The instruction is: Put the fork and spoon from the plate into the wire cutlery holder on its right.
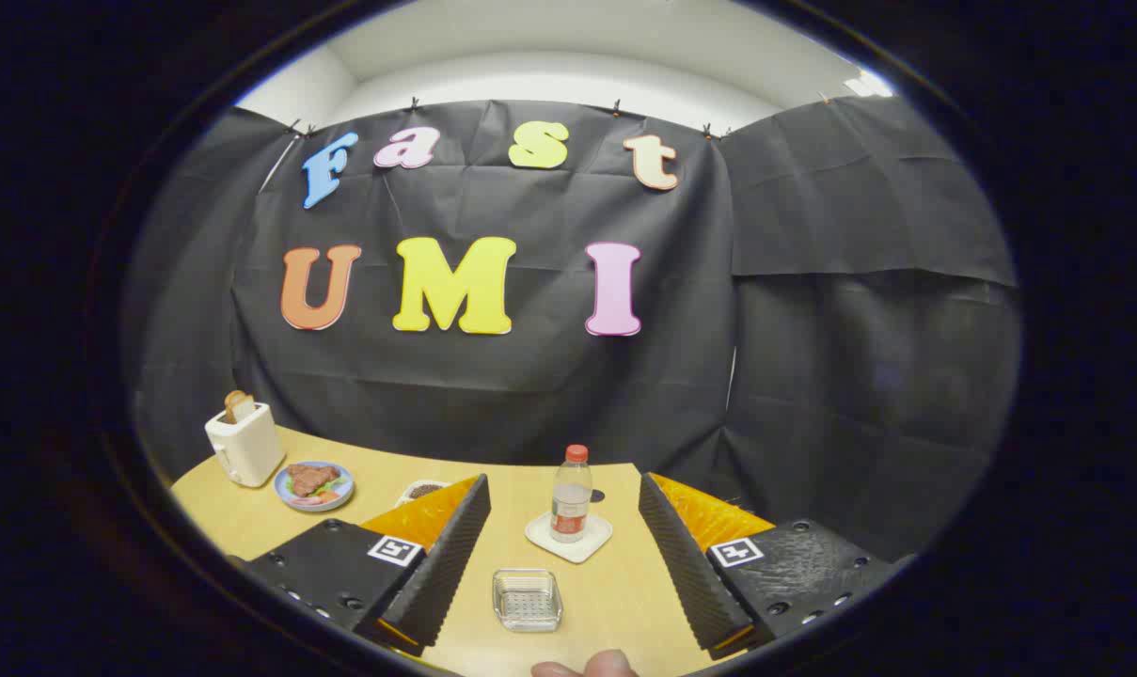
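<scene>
The table (pixel 615 588) is seen under the gripper (pixel 563 536), whose fingers are spread wide, holding nothing. Between them lie a bottle (pixel 571 506) on a coaster (pixel 568 538), and nearer, the wire holder (pixel 528 599). A toaster (pixel 244 442) and plate (pixel 315 485) are set far left.

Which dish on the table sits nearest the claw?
The clear square dish, empty, between the open claw's fingers. The white coaster under the bottle lies beyond; the blue plate by the toaster farthest.

Likely a staged demo booth: cloth wall (pixel 530 376), table (pixel 615 583) with toaster (pixel 244 444).
</scene>
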`<state>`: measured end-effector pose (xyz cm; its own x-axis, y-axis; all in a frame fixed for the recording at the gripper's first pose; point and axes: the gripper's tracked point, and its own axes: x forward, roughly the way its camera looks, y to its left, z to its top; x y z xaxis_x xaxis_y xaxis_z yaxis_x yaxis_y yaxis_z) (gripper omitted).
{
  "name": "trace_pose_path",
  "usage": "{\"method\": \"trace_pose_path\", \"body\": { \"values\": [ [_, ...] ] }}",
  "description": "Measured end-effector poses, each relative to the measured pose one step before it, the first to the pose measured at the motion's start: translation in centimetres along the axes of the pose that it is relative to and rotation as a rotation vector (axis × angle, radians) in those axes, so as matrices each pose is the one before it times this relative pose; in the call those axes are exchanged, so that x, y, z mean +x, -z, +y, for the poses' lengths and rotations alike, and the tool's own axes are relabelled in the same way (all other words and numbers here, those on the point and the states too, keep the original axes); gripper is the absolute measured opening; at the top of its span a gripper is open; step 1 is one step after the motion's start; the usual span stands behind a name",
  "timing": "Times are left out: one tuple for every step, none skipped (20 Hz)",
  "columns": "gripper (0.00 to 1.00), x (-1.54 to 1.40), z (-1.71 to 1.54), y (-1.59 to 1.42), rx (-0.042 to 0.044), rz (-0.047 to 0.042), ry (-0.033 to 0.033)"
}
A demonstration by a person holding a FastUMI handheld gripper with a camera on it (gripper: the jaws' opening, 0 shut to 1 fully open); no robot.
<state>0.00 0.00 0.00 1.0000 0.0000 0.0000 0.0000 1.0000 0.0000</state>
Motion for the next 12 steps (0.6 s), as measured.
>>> {"method": "trace_pose_path", "body": {
  "values": [
    [0.95, -0.078, 0.199, -0.005, -0.00754, -0.00108, -0.00696],
    [0.95, 0.124, 0.160, 0.074, -0.00641, 0.00073, -0.00601],
    [0.95, 0.090, 0.131, -0.090, -0.00205, -0.00072, -0.00504],
    [0.95, 0.017, 0.118, -0.109, -0.00110, 0.00049, -0.00390],
    [0.95, 0.114, -0.016, -0.021, -0.00006, 0.00226, -0.00253],
    [0.95, 0.107, -0.021, 0.112, 0.00167, 0.00183, -0.00201],
    [0.95, 0.197, 0.138, -0.082, 0.00464, 0.00380, -0.00228],
    [0.95, 0.097, 0.140, 0.098, 0.00289, 0.00376, -0.00530],
    [0.95, 0.010, 0.106, -0.017, -0.00077, 0.00356, -0.00295],
    [0.95, 0.112, 0.114, 0.128, -0.00433, 0.00323, -0.00364],
    [0.95, 0.046, 0.194, 0.045, -0.00474, 0.00432, -0.00545],
    [0.95, 0.018, 0.346, 0.011, -0.00546, 0.00510, -0.00895]
  ]
}}
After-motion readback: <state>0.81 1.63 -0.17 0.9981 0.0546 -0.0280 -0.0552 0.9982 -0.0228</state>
